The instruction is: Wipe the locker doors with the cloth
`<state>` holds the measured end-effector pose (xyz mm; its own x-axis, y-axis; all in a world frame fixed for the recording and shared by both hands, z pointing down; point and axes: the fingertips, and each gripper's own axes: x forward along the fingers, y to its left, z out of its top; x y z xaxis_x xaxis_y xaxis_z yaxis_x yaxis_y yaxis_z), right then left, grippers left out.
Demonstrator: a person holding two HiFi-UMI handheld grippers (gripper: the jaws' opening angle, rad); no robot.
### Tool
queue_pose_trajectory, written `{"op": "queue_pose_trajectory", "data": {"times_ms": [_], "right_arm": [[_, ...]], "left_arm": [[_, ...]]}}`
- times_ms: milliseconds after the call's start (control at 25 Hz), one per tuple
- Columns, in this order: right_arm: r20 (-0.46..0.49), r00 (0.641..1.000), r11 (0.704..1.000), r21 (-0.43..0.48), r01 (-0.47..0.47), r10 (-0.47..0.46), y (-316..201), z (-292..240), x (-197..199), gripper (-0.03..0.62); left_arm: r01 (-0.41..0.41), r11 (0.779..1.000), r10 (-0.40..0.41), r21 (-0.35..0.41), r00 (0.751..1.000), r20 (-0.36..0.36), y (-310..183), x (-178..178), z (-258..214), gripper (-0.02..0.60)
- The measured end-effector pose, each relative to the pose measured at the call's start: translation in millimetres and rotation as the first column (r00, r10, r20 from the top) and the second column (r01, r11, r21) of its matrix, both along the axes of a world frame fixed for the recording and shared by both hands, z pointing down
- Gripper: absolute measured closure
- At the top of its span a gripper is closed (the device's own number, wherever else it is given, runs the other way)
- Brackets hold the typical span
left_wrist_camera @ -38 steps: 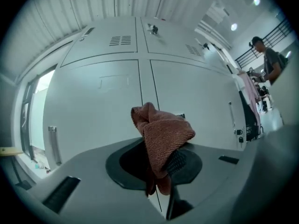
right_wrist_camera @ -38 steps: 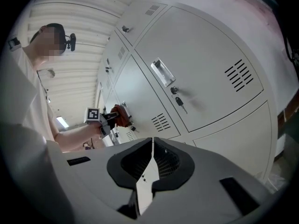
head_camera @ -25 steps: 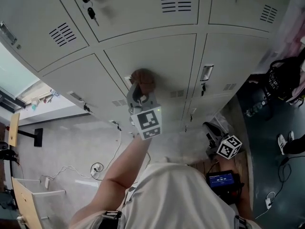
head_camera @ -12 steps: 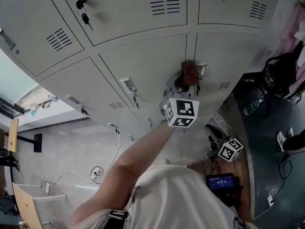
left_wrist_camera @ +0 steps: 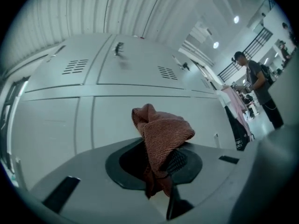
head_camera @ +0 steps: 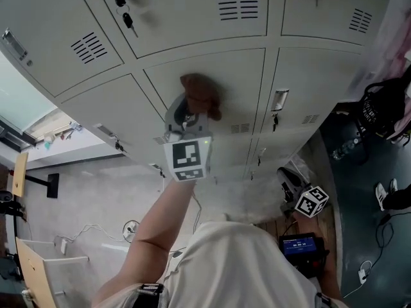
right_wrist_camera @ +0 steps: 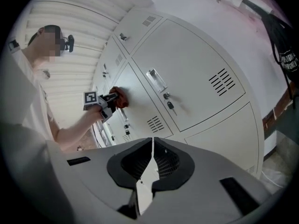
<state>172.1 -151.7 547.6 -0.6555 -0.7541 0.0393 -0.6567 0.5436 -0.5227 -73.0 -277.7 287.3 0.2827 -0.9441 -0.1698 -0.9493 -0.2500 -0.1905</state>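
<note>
Several locker doors (head_camera: 218, 76), grey; wiping under way, I judge. My left tongs (head_camera: 185, 115): clamped on the brown cloth (head_camera: 200, 94), held against the middle door. My right tongs (right_wrist_camera: 150, 164): closed, empty, low. Next: sweep sideways with steady pressure.

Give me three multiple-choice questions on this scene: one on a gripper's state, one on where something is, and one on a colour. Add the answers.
1. How is the right gripper?
A. Shut, empty.
B. Wide open.
C. Half open.

2. Where is the cloth?
A. In the right gripper.
B. In the left gripper, at a locker door.
C. Lying loose, in no gripper.

3. What colour is the cloth?
A. Blue.
B. White.
C. Reddish brown.

Answers:
1. A, its jaws meet with nothing between.
2. B, the left gripper view shows the jaws clamped on it.
3. C, every view shows that colour.
</note>
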Motion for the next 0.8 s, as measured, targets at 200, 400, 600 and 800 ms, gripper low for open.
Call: {"op": "queue_pose_trajectory", "data": {"times_ms": [200, 400, 600, 800], "right_arm": [[-0.001, 0.999, 0.999, 0.012, 0.038, -0.038, -11, -4, -18, 0.571], [-0.010, 0.998, 0.998, -0.003, 0.057, -0.057, -12, 0, -24, 0.571], [-0.005, 0.999, 0.999, -0.008, 0.046, -0.046, -9, 2, -23, 0.571], [-0.003, 1.000, 1.000, -0.005, 0.013, -0.013, -4, 1, -10, 0.571]], "left_arm": [[0.153, 0.987, -0.155, -0.052, 0.987, -0.036, 8, -85, 21, 0.503], [0.328, 0.944, -0.328, -0.022, 0.944, -0.024, 17, -121, 10, 0.502], [0.241, 0.969, -0.243, 0.057, 0.970, 0.020, 7, -56, -15, 0.503], [0.107, 0.991, -0.108, 0.080, 0.994, 0.018, -1, 15, -27, 0.503]]}}
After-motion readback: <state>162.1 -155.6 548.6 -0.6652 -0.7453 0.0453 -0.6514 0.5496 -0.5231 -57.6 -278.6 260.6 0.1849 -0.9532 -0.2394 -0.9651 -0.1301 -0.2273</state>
